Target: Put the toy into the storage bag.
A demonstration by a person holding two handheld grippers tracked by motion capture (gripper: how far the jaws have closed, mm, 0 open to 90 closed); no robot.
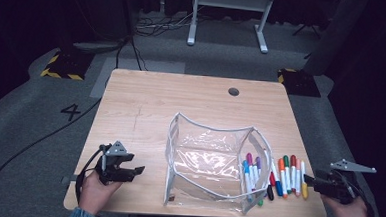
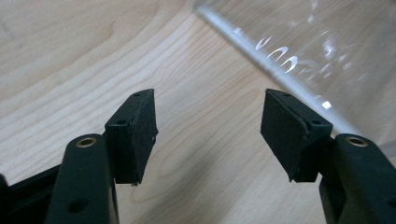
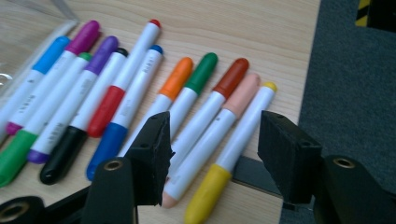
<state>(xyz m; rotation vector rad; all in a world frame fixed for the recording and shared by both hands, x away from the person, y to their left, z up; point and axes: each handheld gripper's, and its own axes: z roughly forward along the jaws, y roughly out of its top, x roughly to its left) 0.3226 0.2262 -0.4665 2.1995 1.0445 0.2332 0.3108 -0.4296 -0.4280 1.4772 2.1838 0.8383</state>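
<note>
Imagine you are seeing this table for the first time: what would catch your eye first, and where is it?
The row of coloured markers stands out, lying side by side near the table's front right edge. Just left of them stands a clear plastic pouch, open at the top. The right gripper hovers open over the yellow marker, and the left gripper is open above bare wood beside the pouch.

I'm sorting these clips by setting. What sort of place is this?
Probably a recording studio or lab, not a home: a lone wooden table stands on grey carpet, cables trail across the floor, yellow-black striped blocks sit behind it, and the surroundings are dark.
</note>
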